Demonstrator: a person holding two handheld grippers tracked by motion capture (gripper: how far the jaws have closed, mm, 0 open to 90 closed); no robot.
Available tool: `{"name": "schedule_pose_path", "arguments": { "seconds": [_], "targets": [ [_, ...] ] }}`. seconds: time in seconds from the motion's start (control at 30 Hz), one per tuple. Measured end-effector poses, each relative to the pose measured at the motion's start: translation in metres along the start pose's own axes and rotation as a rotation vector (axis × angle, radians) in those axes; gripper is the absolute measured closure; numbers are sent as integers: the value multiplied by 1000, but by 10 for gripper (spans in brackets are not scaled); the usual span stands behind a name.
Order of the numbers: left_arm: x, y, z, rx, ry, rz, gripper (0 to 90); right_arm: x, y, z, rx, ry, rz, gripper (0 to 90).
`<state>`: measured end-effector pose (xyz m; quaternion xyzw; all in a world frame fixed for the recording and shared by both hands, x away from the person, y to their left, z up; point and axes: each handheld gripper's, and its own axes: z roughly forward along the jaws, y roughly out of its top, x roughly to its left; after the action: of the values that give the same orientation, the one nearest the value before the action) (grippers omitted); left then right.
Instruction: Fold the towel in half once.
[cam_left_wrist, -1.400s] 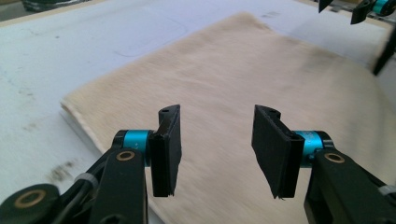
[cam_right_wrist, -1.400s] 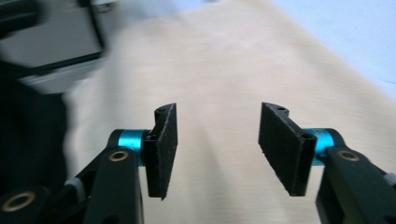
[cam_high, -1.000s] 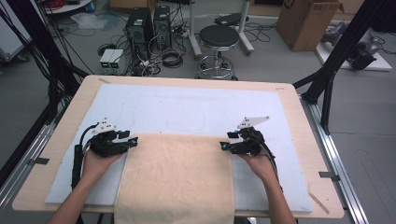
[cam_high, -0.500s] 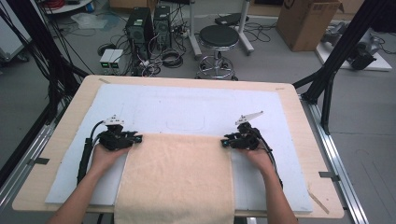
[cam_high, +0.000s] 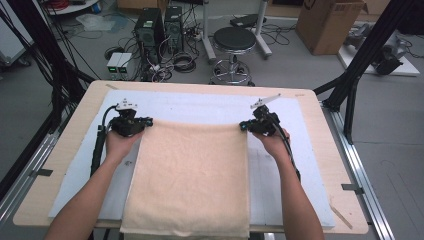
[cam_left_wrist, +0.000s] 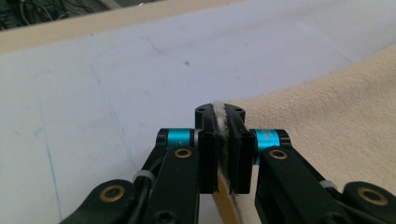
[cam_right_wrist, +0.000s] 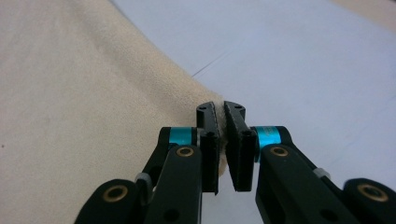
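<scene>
A: Where is the cloth?

B: The beige towel (cam_high: 192, 175) lies flat on the pale blue mat (cam_high: 300, 165) that covers the wooden surface (cam_high: 327, 120). Its near edge hangs over the 6 o'clock side, and its far edge runs between the two grippers.

A: And the grippers?

B: The left gripper (cam_high: 145, 123) sits at the towel's 10 o'clock corner, the right gripper (cam_high: 243, 126) at its 2 o'clock corner. Both have just been closing, and each now pinches a corner: in the left gripper view (cam_left_wrist: 219, 135) and the right gripper view (cam_right_wrist: 220, 140) a fold of towel is squeezed between the black jaws.

A: Any readable writing?

B: None that I can make out; the cardboard box (cam_high: 330, 25) on the floor at 1 o'clock is too blurred to tell.
</scene>
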<state>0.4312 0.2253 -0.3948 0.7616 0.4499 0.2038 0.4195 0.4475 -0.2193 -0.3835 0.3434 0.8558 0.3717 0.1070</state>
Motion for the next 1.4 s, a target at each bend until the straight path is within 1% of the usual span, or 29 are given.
{"name": "schedule_pose_path", "arguments": {
  "seconds": [0.07,0.1,0.13,0.17,0.23,0.27,0.3,0.33,0.37,0.4,0.43,0.53,0.6,0.7,0.73,0.77,0.8,0.83,0.9,0.97,1.03,1.07,1.1,1.13,1.17,1.23,1.27,1.3,1.4],
  "targets": [
    [2,12,6,-14,25,-2,843,-8,12,2,-11,-36,1,851],
    [4,18,7,-17,30,-6,842,-11,16,2,-27,-55,9,851],
    [6,24,10,-24,37,-17,842,-15,21,3,-27,-65,29,851],
    [7,27,11,-25,41,-19,841,-19,27,4,-37,-83,14,850],
    [10,31,14,-27,62,-5,827,-24,33,6,-50,-91,37,815],
    [11,31,16,-21,70,-6,794,-25,34,7,-62,-106,38,742],
    [13,29,18,-5,63,-9,728,-26,35,8,-68,-133,43,684],
    [16,26,19,16,44,-19,692,-28,33,9,-77,-129,56,663],
    [17,24,19,21,38,-17,660,-30,31,11,-76,-119,69,625],
    [18,21,18,18,29,-10,653,-30,29,11,-62,-116,73,604],
    [18,18,16,10,25,-15,646,-30,27,11,-50,-108,64,594],
    [19,9,8,-3,10,-21,601,-24,18,8,-44,-107,32,566],
    [18,4,-1,-17,-17,-18,582,-18,11,2,-43,-97,14,553],
    [12,-4,-15,-32,-45,10,558,-8,-2,-8,-60,-69,-4,528],
    [10,-5,-19,-23,-68,17,550,-3,-6,-11,-57,-57,-15,521],
    [7,-7,-25,-30,-77,33,538,2,-9,-15,-55,-52,-34,509],
    [4,-11,-31,-52,-83,49,533,7,-13,-19,-67,-45,-39,507],
    [0,-14,-37,-70,-100,54,532,13,-18,-23,-82,-29,-53,507],
    [-6,-22,-48,-84,-120,62,510,25,-25,-31,-93,-6,-79,497],
    [-13,-33,-59,-88,-133,96,502,38,-33,-40,-117,25,-108,481],
    [-19,-44,-69,-86,-160,106,491,52,-41,-48,-141,59,-125,465],
    [-24,-50,-74,-88,-164,124,484,59,-44,-52,-126,75,-139,441],
    [-28,-56,-79,-86,-166,140,482,66,-46,-54,-105,104,-138,435],
    [-32,-61,-84,-90,-174,157,471,73,-50,-58,-121,116,-153,442],
    [-36,-67,-89,-92,-184,168,464,81,-56,-61,-155,117,-173,451],
    [-44,-79,-99,-106,-204,168,451,92,-64,-64,-157,138,-181,442],
    [-47,-84,-103,-103,-217,173,446,98,-69,-65,-155,152,-186,439],
    [-50,-90,-107,-100,-215,177,446,103,-74,-65,-159,163,-197,437],
    [-58,-104,-119,-120,-248,172,438,117,-89,-66,-162,188,-217,422]
  ]
}}
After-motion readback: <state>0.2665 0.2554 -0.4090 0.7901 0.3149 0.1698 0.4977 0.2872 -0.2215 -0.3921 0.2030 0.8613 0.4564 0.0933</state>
